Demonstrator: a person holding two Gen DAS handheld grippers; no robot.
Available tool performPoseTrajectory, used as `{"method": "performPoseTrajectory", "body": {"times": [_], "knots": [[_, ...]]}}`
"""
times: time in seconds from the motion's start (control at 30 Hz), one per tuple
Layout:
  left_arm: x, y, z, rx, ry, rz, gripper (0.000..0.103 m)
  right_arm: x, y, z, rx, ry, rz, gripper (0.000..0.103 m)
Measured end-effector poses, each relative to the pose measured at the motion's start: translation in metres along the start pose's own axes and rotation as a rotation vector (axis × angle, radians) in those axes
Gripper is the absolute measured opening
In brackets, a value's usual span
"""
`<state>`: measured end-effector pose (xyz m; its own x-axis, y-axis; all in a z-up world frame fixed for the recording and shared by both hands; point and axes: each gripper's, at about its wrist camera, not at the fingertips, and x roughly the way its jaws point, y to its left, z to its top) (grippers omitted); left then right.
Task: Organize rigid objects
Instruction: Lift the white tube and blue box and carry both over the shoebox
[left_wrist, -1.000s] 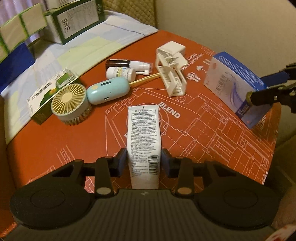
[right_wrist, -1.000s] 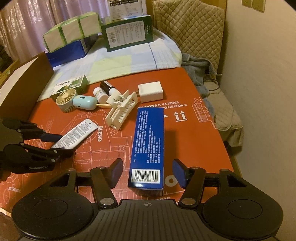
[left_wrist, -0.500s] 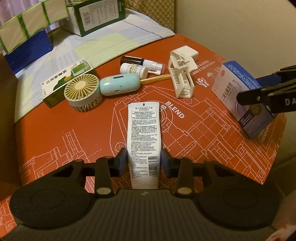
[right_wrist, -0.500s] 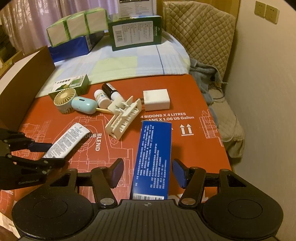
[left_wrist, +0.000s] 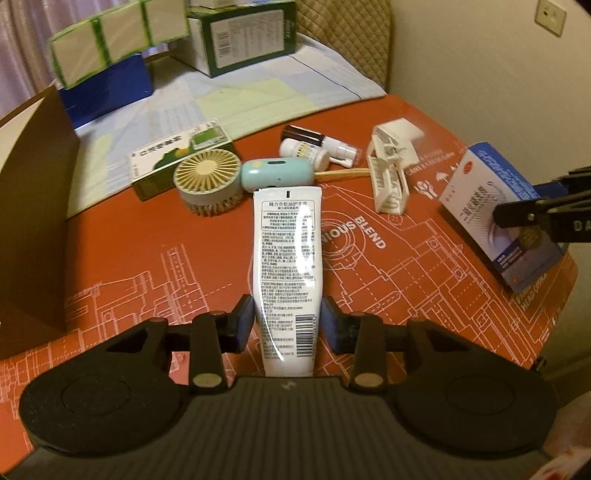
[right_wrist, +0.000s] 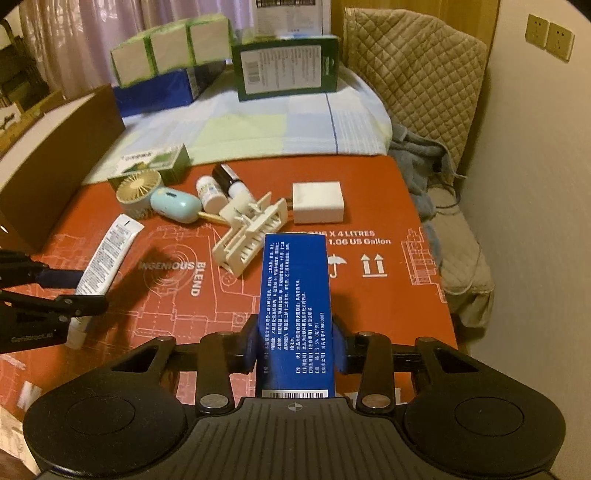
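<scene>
A white tube (left_wrist: 286, 240) with black print sticks forward from my left gripper (left_wrist: 287, 321), which is shut on its lower end above the red printed mat (left_wrist: 147, 240). My right gripper (right_wrist: 294, 339) has a long blue box (right_wrist: 295, 280) between its jaws; they are closing and both blue pads touch the box's sides. In the left wrist view the blue box (left_wrist: 491, 206) shows its white and blue face at the right edge, held by the right gripper (left_wrist: 528, 201). In the right wrist view the left gripper (right_wrist: 79, 290) and the tube (right_wrist: 107, 254) are at the left.
Farther along the mat lie a round fan (left_wrist: 207, 181), a teal case (left_wrist: 275, 175), two small bottles (left_wrist: 303, 151), a white plastic rack (left_wrist: 388, 181), a white block (right_wrist: 317, 201) and a green carton (left_wrist: 173, 155). A brown cardboard wall (left_wrist: 33, 206) stands left. Larger boxes (right_wrist: 288, 66) sit behind.
The right jaws have come in from wide apart onto the sides of the blue box. My left gripper has rolled and risen a little with the tube still in it.
</scene>
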<state>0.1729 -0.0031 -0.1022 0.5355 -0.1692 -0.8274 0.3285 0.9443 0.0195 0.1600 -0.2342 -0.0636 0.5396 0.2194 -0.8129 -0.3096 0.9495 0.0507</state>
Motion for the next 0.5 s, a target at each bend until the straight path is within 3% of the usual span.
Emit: {"method": "performPoseTrajectory", "body": {"times": [0.5], "knots": [[-0.044,0.019,-0.012,-0.15,-0.114,0.079,0.034,-0.016,0.027,0.014,-0.114,-0.062,0.133,0.035]]}}
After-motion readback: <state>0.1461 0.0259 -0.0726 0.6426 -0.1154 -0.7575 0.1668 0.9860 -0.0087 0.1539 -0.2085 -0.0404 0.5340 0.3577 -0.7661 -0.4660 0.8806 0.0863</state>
